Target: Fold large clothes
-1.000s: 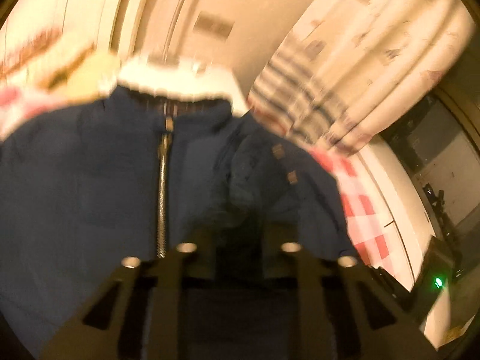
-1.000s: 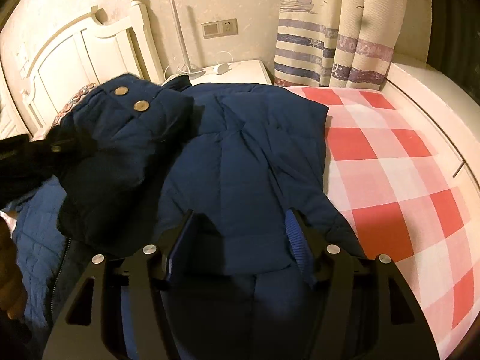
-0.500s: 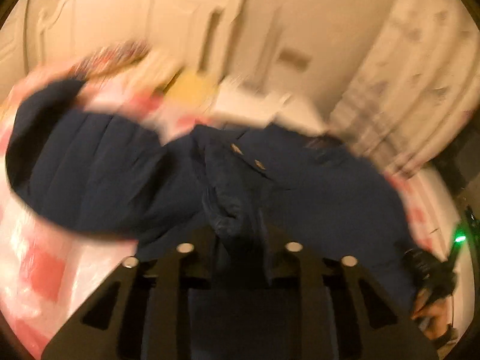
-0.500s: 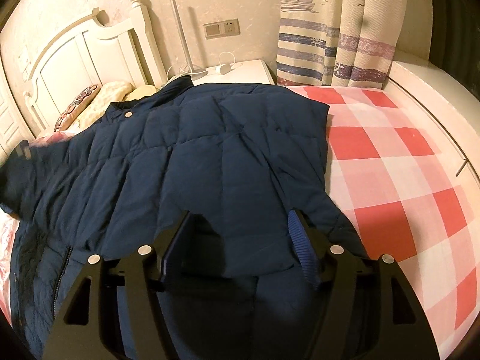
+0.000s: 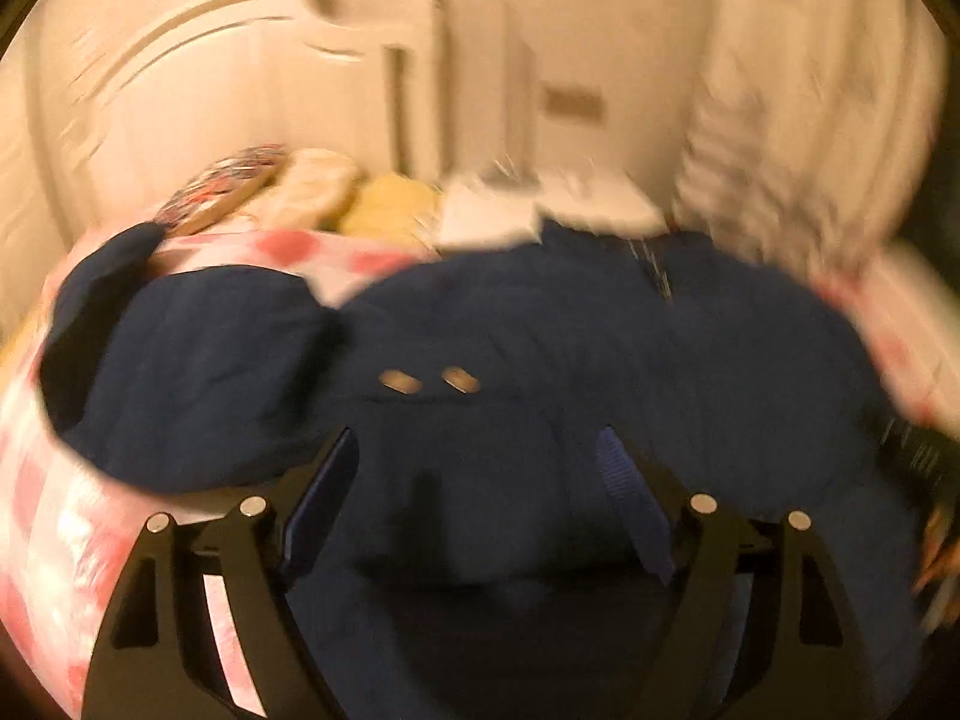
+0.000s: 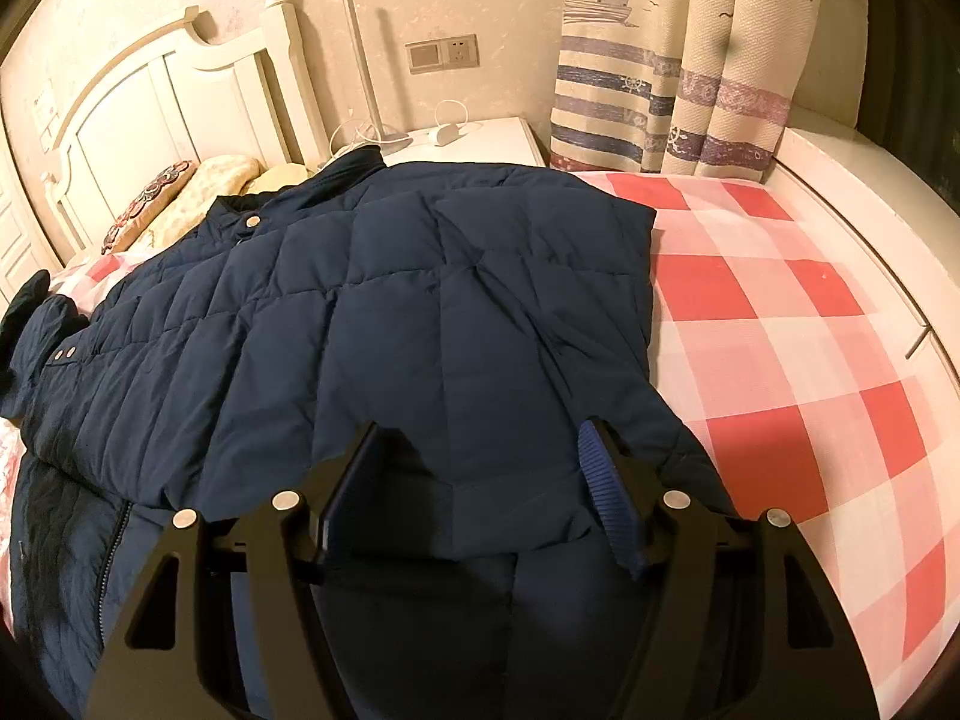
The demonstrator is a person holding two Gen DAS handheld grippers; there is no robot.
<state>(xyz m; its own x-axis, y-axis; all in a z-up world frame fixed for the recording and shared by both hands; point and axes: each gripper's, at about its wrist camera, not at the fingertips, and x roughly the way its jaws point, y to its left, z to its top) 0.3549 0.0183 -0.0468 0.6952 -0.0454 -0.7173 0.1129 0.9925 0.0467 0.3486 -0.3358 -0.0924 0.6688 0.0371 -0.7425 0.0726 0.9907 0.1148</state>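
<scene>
A navy quilted jacket (image 6: 420, 312) lies spread on a bed with a red-and-white check sheet (image 6: 780, 324), taking up the left and middle of the bed and leaving the checks bare to the right. A sleeve lies folded across its front, its cuff with two snaps (image 6: 63, 353) near the left edge. The collar points toward the white headboard (image 6: 168, 96), where pillows (image 6: 180, 198) rest. A zip runs along the lower left edge of the jacket.

The right tool (image 6: 480, 480) hovers low over the jacket's near hem, its two fingers spread wide with fabric showing between them; nothing is gripped. Whether the fingertips touch the cloth cannot be told.

The left tool (image 5: 474, 480) is also wide open and holds nothing, seen in a badly blurred view over the jacket (image 5: 540, 360), with two metal snaps (image 5: 429, 382) just ahead of its fingers.

Behind the bed stand a white nightstand (image 6: 474, 141) with a cable on it, a wall socket (image 6: 443, 53) and a striped curtain (image 6: 672, 72).
</scene>
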